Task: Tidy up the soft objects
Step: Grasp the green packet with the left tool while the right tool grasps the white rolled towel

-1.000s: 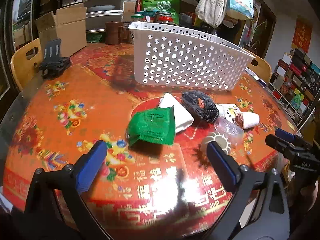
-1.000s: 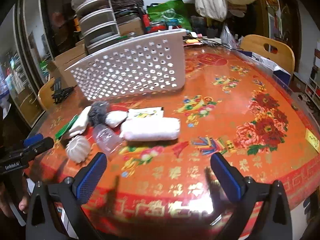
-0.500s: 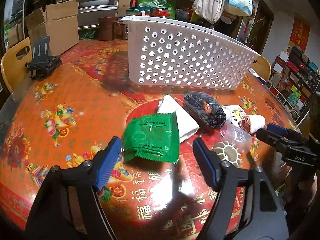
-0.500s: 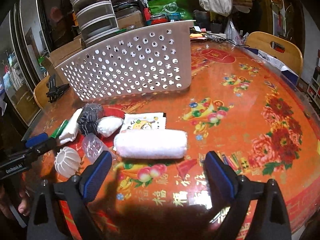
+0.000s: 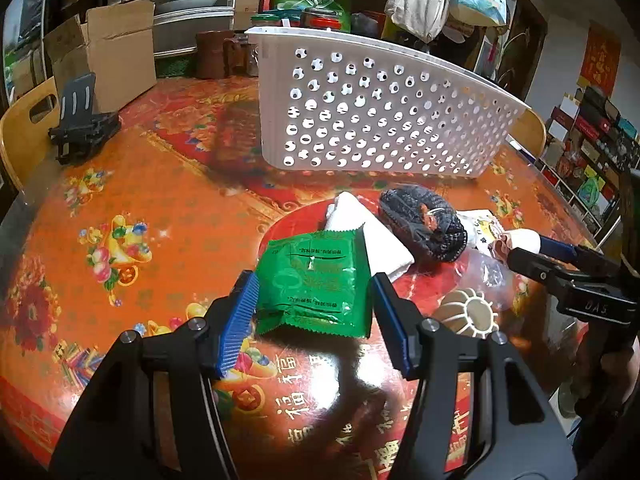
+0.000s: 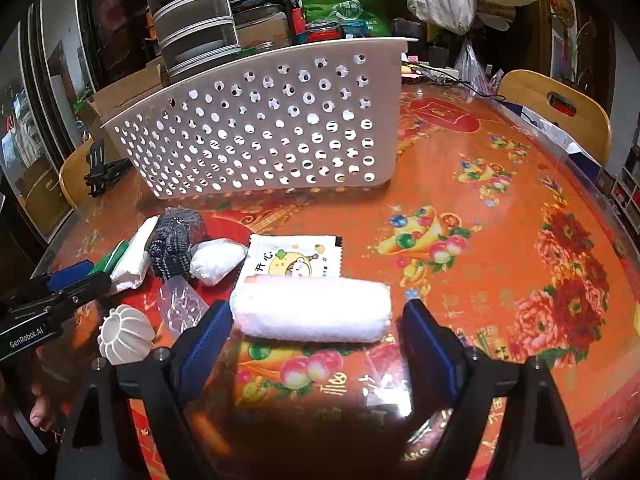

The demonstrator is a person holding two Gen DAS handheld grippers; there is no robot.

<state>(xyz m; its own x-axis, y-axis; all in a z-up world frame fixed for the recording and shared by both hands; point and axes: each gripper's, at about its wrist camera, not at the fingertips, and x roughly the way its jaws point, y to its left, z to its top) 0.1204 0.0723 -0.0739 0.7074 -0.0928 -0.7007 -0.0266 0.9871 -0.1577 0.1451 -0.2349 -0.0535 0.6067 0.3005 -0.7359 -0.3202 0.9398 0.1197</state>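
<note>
A green packet (image 5: pixel 314 282) lies on the red table between the open fingers of my left gripper (image 5: pixel 312 316), one finger at each side edge. A rolled white towel (image 6: pixel 312 312) lies crosswise between the open fingers of my right gripper (image 6: pixel 320 344). Behind them lie a folded white cloth (image 5: pixel 368 236), a dark knitted ball (image 5: pixel 424 224), a white pouch (image 6: pixel 218 260) and a cartoon sachet (image 6: pixel 296 258). A white perforated basket (image 5: pixel 380 120) stands behind the pile; it also shows in the right wrist view (image 6: pixel 272 128).
A ribbed white cup (image 6: pixel 124 334) and a clear plastic blister (image 6: pixel 180 308) lie at the pile's near side. A black phone stand (image 5: pixel 82 128) sits at the far left. Cardboard boxes, drawers, bags and wooden chairs ring the round table.
Both grippers have moved forward and down to the table. The left now straddles the green packet, the right straddles the rolled towel. Both pairs of fingers have narrowed somewhat.
</note>
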